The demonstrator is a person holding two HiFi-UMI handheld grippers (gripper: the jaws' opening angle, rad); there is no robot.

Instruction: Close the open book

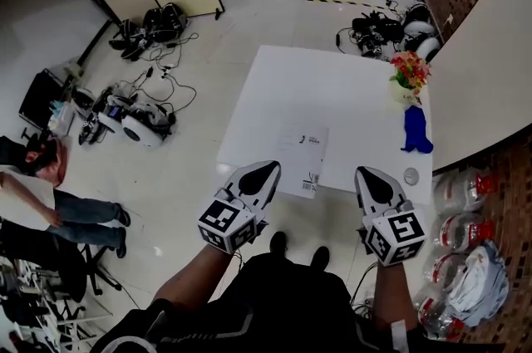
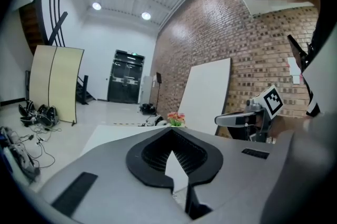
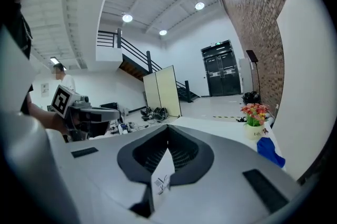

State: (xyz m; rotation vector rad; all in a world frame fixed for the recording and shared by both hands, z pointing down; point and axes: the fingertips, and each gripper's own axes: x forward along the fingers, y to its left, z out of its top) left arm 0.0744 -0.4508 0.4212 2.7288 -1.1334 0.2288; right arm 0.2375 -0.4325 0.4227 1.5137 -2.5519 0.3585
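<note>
A white book [image 1: 301, 159] lies closed and flat on the white table [image 1: 332, 85], its near end with a barcode reaching the table's front edge. My left gripper [image 1: 268, 167] hovers at that edge just left of the book, its jaws shut with nothing held. My right gripper [image 1: 370, 173] hangs to the book's right, also shut and empty. In the right gripper view the book's barcoded corner [image 3: 162, 178] shows through the gap behind the meeting tips of the gripper [image 3: 168, 128]. The left gripper view shows its gripper [image 2: 171, 130] with the tips together.
A vase of flowers [image 1: 409, 77], a blue cloth [image 1: 416, 131] and a small round object [image 1: 411, 175] sit along the table's right side. Cables and gear [image 1: 137, 115] litter the floor at left, near a person [image 1: 50, 193]. Bagged items [image 1: 465, 210] lie at right.
</note>
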